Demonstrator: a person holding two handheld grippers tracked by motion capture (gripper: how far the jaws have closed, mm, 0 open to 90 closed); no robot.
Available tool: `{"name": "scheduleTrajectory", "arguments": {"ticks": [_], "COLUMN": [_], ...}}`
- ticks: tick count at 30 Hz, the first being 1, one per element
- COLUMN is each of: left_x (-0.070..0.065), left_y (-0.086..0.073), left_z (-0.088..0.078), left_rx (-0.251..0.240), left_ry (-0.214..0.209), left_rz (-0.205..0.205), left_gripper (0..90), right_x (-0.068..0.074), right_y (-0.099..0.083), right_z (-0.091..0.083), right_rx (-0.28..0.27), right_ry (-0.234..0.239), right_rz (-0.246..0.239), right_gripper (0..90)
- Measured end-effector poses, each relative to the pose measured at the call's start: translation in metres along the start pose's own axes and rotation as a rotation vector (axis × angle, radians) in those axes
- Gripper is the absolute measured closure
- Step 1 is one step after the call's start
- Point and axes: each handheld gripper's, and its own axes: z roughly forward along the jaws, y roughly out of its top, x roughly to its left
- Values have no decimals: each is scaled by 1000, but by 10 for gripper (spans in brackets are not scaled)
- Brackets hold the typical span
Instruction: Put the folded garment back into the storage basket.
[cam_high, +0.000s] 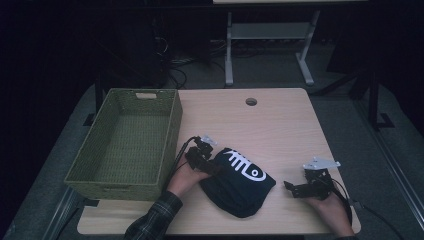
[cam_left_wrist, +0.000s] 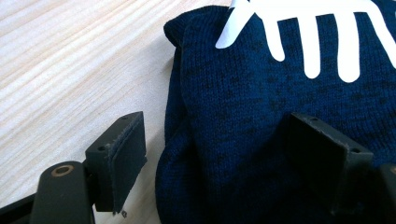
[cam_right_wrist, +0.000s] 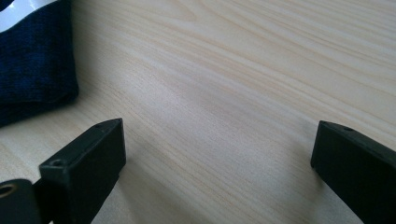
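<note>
The folded navy garment (cam_high: 239, 181) lies at lower centre of the worktop (cam_high: 280, 125). Left gripper (cam_left_wrist: 229, 154) fingers stand open astride its edge; right gripper (cam_high: 292, 188) open over bare wood. Closing shallowly could pinch one layer, unfolding it.
</note>
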Motion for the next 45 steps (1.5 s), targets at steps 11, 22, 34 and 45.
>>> {"name": "scheduleTrajectory", "arguments": {"ticks": [11, 22, 34, 45], "left_x": [3, 2, 7, -9], "left_y": [-3, 0, 4, 22], "left_z": [6, 6, 7, -15], "left_rx": [18, 35, 62, 43], "left_ry": [-58, -77, -144, -157], "left_rz": [-1, -19, -66, -61], "left_gripper": [300, 458, 697, 722], "right_x": [0, 0, 0, 1], "right_y": [0, 0, 0, 0], "right_z": [0, 0, 0, 0], "right_rx": [2, 2, 3, 5], "right_ry": [-1, -3, -3, -3], "right_rz": [2, 4, 2, 8], "right_gripper": [28, 29, 28, 29]}}
